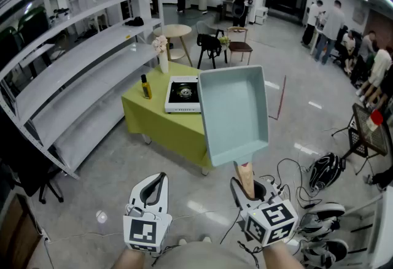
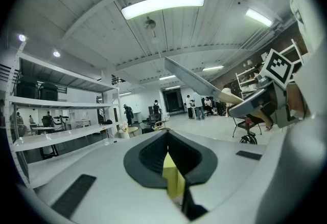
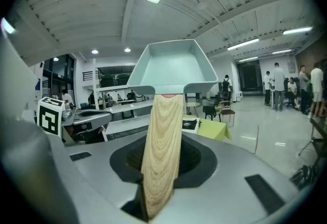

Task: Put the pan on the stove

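Note:
A pale blue rectangular pan [image 1: 233, 111] hangs in the air in front of me, and it hides the right end of the green table [image 1: 161, 121]. My right gripper [image 1: 247, 190] is shut on its wooden handle [image 1: 245, 177]. In the right gripper view the handle [image 3: 162, 151] runs up between the jaws to the pan [image 3: 171, 67]. The small portable stove [image 1: 183, 94] lies on the table, to the left of and beyond the pan. My left gripper [image 1: 155, 191] is low at the left, shut, with nothing held. From the left gripper view the pan [image 2: 189, 79] shows edge-on.
A yellow bottle [image 1: 146, 86] and a white vase [image 1: 162, 53] stand on the table near the stove. Long white shelves [image 1: 80, 65] run along the left. Bags and cables [image 1: 322, 169] lie on the floor at the right. Chairs and people are farther back.

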`<state>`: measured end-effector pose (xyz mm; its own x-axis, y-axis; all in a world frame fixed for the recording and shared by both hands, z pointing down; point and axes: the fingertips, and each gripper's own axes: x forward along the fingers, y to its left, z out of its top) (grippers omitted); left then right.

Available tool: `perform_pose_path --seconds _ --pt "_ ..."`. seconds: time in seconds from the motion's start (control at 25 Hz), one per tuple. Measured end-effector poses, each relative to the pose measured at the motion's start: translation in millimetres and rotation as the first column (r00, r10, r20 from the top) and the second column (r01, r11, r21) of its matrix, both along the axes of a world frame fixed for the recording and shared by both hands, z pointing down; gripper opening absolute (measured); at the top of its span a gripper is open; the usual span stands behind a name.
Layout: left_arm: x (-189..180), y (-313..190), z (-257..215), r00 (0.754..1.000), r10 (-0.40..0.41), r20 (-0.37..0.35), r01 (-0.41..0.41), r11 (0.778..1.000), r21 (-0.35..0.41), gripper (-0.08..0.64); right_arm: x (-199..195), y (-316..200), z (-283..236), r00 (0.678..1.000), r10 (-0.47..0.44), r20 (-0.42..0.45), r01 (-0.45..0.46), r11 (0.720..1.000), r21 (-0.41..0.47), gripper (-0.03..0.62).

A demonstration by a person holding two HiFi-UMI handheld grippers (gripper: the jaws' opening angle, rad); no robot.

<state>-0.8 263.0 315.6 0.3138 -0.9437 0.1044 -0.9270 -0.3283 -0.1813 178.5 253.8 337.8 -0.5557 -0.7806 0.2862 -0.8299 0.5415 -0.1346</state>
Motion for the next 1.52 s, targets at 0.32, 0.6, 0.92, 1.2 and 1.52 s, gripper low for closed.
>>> perform_pose_path --seconds 0.32,0.6,0.92,1.2,1.52 --pt "-3 6 -3 1.0 0.0 -0.004 0.0 1.0 0.016 0.006 -6 10 -1 1.0 -0.02 0.002 0.02 1.0 0.0 0.091" --pt "3 7 1 1.0 0.001 0.017 -0.001 1.0 0.011 0.006 -1 10 3 1.0 -0.023 0.02 0.023 1.0 -0.022 0.091" --pt "16 0 2 0.998 -0.027 0.05 0.025 0.999 0.03 0.006 16 -1 13 0.999 -0.037 0.013 0.038 0.999 -0.025 0.091" --pt "19 -9 5 0.998 -0.041 0.04 0.039 0.999 0.036 0.006 20 -15 22 1.0 -0.029 0.007 0.029 0.999 -0.036 0.091" --pt "0 -58 26 0.997 -0.045 0.059 0.042 0.998 0.042 0.006 3 -62 36 1.0 -0.023 0.002 0.023 0.999 -0.048 0.091"
